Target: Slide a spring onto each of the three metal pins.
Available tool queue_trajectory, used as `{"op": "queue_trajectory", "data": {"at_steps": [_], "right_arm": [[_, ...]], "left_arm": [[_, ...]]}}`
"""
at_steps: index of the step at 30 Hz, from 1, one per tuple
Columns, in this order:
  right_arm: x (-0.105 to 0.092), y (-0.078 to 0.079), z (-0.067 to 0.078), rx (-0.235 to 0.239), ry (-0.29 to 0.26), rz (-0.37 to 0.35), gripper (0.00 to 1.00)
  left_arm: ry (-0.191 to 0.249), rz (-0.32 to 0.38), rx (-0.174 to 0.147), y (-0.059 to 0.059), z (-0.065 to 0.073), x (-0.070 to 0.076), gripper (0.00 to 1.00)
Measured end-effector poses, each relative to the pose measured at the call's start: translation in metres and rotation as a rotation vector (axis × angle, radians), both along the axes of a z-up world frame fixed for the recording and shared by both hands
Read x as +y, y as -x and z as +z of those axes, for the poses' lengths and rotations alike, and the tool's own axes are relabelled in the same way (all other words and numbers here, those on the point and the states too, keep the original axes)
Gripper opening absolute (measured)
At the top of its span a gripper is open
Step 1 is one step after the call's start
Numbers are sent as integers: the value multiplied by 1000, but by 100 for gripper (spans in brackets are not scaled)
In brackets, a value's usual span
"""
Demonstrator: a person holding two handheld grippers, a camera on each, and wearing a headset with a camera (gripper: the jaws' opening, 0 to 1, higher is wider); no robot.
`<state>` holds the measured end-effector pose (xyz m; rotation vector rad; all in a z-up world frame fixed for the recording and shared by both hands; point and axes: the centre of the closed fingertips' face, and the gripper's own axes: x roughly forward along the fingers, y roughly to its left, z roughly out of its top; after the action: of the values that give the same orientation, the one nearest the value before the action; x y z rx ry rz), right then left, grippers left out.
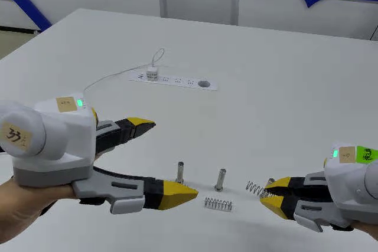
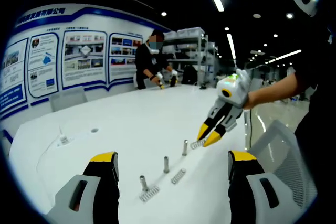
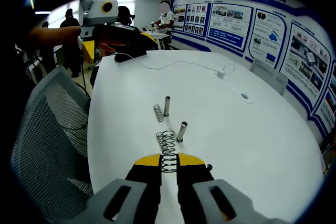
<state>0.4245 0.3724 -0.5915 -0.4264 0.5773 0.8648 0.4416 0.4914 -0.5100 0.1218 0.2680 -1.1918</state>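
Item: spring-to-pin fitting on a white table (image 1: 277, 87). We record the right gripper (image 1: 270, 193) with its jaws nearly closed, pinching one end of a spring (image 1: 254, 188) that points leftward. It sits just beside the right-hand pin (image 1: 270, 182), which is half hidden behind the jaws. The left gripper (image 1: 168, 157) hovers near the left pin (image 1: 180, 172) with its jaws wide apart, holding nothing. The middle pin (image 1: 221, 179) stands upright and bare, and a loose spring (image 1: 218, 204) lies on its near side. In the left gripper view a further spring (image 2: 149, 193) lies just beside the left pin's foot. Handling, in our judgement: tip the held spring upright, centre its open end over a pin top and lower it straight. A light pinch near the upper coils should stop it buckling or flicking away. Markings: "33" is handwritten on a round sticker (image 1: 15, 136) on the left gripper. We cannot read the tan label (image 1: 66, 104), the green label (image 1: 366, 154) or the wall posters (image 3: 268, 27).
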Motion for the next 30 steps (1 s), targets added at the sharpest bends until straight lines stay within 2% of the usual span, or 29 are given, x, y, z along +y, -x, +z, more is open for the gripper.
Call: {"op": "queue_trajectory", "data": {"at_steps": [4,5,7,9,11,15,19,23,26,30], "right_arm": [[6,3,8,-10,-7,15,11],[7,4,10,-16,0,25,11],[6,7,13,-29,40,53,11],[7,9,16,-34,45,65,11],[8,11,22,-41,48,81,11],[12,14,30,-50,35,100,11],[17,19,32,-54,35,119,11],[23,23,36,-55,18,134,11],[28,27,38,-54,19,152,11],[40,34,46,-44,-15,192,11]], "left_arm": [[-12,-17,-5,2,-3,-7,86],[-29,-9,-9,0,-7,-9,86],[-36,-15,-12,1,-11,-13,84],[-31,-33,-4,4,-12,-18,81],[-37,-56,-10,9,-14,-24,79],[-58,-83,-46,14,-16,-34,72],[-53,-121,-48,21,-15,-42,68],[-51,-133,-40,24,-16,-45,64],[-58,-143,-45,27,-16,-46,62],[-71,-164,-50,33,-18,-46,59]]}}
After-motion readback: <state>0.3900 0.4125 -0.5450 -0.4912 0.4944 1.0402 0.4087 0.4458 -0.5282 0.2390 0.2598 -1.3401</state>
